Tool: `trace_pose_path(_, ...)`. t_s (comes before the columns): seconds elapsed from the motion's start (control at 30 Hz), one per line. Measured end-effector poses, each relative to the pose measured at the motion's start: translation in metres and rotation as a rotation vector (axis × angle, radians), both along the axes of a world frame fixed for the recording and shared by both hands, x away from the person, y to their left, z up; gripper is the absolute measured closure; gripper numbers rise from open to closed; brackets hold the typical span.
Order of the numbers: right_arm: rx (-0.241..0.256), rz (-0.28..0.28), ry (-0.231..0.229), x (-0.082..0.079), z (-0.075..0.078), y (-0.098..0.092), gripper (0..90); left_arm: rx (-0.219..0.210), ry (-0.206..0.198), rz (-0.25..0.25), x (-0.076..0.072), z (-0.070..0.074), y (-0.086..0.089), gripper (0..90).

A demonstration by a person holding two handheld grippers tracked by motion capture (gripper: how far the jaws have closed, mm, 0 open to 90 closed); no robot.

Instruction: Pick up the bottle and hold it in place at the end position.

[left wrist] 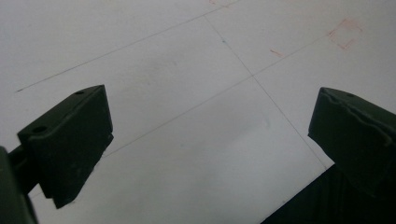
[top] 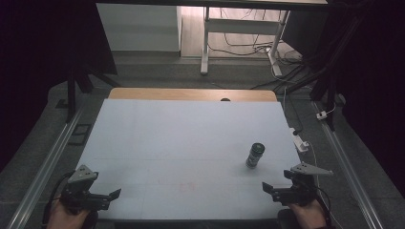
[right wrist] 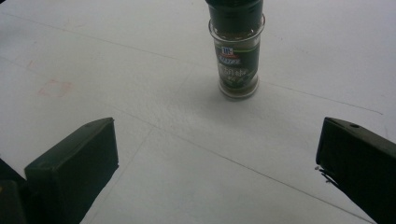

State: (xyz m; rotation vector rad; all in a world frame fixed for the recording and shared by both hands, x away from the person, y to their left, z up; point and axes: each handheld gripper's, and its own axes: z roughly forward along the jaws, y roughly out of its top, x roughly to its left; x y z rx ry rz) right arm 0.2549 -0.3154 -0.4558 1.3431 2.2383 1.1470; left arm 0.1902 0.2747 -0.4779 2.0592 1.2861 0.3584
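Centrally placed toward the right half of the white counter [top: 191, 143], a small glass spice jar with a dark cap and green label [top: 255, 155] stands upright and alone. Its contents look dark green through the glass.

Right gripper [top: 279, 189]: held low at the near right corner of the counter, the person's hand [top: 305, 214] beneath it. Jaws spread wide, nothing between them. In the right gripper view the same spice jar [right wrist: 236, 56] stands ahead of the open jaws, a little right of centre, well clear of both. Its shadow falls on the counter at its base. Label text too blurred to read beyond a red-and-blue brand mark.

Left gripper [top: 102, 196]: at the near left corner, well apart from the jar. Jaws also wide open and empty; the left gripper view looks down between them on bare counter surface.

Thin pencil lines cross the counter, and a faint red square outline [left wrist: 345, 32] is drawn on it; the same mark [right wrist: 55, 87] appears left of the jar in the right gripper view.

Beyond the far edge, a strip of light wood [top: 191, 94] borders the counter. Cables [top: 253, 45] lie on the floor farther back.
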Motion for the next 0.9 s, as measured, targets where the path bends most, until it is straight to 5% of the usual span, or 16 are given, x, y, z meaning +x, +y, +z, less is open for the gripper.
trace_pose_path(0.9,-0.027,0.067,-0.048,0.012,0.004,0.005,0.0,-0.007,0.009,0.004,0.0,0.0,0.001,0.0)
